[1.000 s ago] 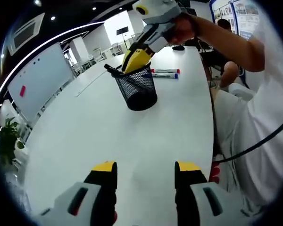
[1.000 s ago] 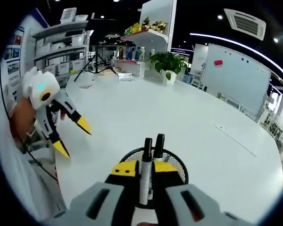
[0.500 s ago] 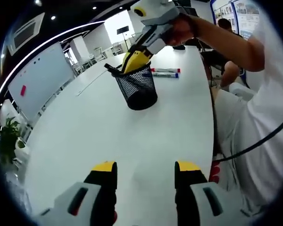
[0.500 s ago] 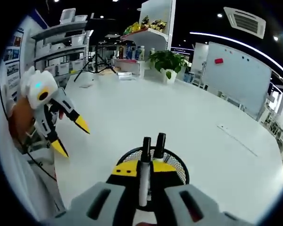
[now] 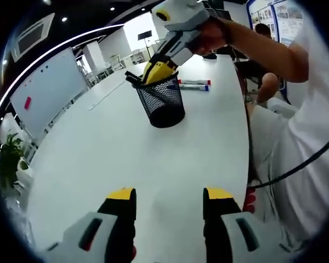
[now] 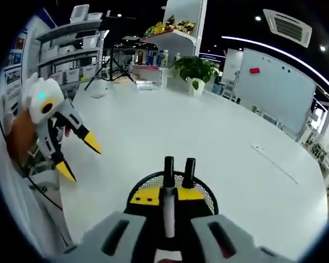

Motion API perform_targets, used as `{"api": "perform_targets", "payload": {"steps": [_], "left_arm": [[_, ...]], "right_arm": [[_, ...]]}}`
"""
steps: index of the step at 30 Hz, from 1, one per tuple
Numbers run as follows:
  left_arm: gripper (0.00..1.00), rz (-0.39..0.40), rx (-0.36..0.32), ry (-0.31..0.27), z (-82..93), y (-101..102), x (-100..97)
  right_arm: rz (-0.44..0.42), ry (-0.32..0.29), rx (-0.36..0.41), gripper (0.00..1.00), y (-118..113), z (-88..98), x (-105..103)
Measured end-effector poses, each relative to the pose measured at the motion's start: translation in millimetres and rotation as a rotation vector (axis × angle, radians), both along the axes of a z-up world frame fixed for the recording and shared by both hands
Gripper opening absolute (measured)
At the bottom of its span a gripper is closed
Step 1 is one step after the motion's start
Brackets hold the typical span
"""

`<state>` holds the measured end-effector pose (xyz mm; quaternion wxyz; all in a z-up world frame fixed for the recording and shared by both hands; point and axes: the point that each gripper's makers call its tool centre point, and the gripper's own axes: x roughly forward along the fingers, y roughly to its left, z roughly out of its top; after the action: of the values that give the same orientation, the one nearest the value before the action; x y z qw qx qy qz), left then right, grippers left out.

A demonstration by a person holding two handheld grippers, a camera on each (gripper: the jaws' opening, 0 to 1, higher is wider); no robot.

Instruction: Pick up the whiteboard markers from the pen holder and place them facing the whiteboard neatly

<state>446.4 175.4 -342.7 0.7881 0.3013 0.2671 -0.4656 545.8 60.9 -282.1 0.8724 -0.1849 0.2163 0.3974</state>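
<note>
The black wire-mesh pen holder (image 5: 164,103) stands on the white table (image 5: 126,153). The right gripper (image 6: 165,196) is over its rim, jaws clamped on a black-capped whiteboard marker (image 6: 168,189). Two markers (image 5: 194,84) lie just beyond the holder. The left gripper (image 5: 167,198), well short of it, has jaws apart.

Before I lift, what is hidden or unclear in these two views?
- Left gripper view: the right tool tips are hidden inside the pen holder.
- Left gripper view: the two markers lying beyond are too small to read cap colours surely.
- Right gripper view: the gripped marker has its lower end hidden behind the tool.
</note>
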Motion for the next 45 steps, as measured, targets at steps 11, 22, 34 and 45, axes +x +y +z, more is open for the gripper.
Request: {"api": "perform_targets", "payload": {"steps": [11, 22, 34, 45], "left_arm": [[0.50, -0.008, 0.000, 0.001, -1.2, -2.7, -2.7], [0.50, -0.003, 0.008, 0.004, -3.5, -0.4, -1.3], [0.50, -0.003, 0.022, 0.002, -5.2, 1.2, -1.2], [0.50, 0.015, 0.023, 0.002, -3.1, 5.7, 0.3]], "right_arm": [[-0.059, 0.051, 0.154, 0.07, -4.9, 13.3, 2.3], [-0.088, 0.032, 0.289, 0.07, -17.7, 31.2, -2.8], [-0.136, 0.004, 0.430, 0.06, -31.4, 58.5, -5.7], [-0.158, -0.056, 0.553, 0.06, -41.9, 107.5, -14.8]]}}
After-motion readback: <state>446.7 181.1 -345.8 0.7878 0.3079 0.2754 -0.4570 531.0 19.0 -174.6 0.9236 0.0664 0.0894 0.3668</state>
